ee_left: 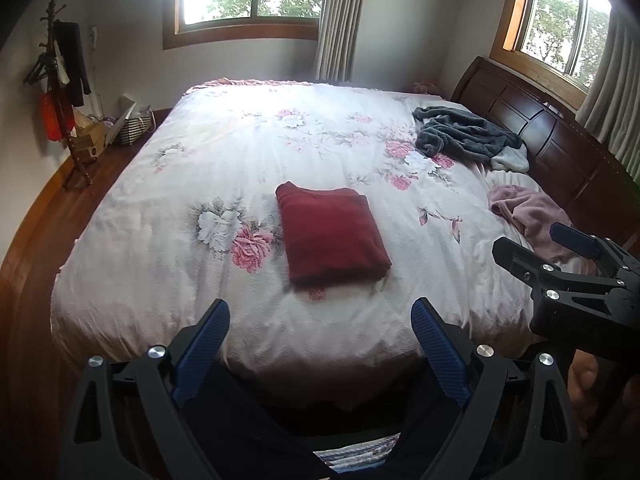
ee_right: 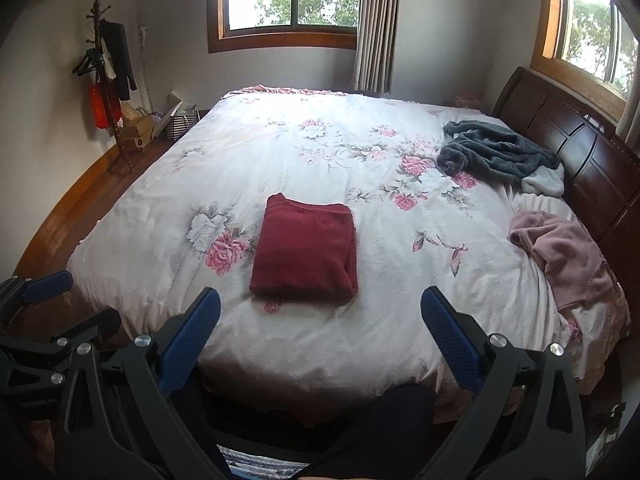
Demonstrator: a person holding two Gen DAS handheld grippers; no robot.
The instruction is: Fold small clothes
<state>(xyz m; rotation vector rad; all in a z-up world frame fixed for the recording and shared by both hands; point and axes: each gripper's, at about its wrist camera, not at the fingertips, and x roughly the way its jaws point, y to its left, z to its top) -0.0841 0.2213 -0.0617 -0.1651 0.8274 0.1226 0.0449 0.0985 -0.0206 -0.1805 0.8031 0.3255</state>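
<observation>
A dark red garment lies folded into a neat rectangle on the floral bedspread, near the bed's front edge. My left gripper is open above that edge, short of the red garment, with nothing between its blue pads. My right gripper is open too and empty, held just short of the same garment. In the left wrist view the right gripper shows at the right, near a crumpled pink garment. A crumpled grey fleece garment lies by the headboard.
A dark wooden headboard runs along the right side. A coat stand with hanging clothes and some boxes and a basket stand at the left wall. Wooden floor borders the bed's left side.
</observation>
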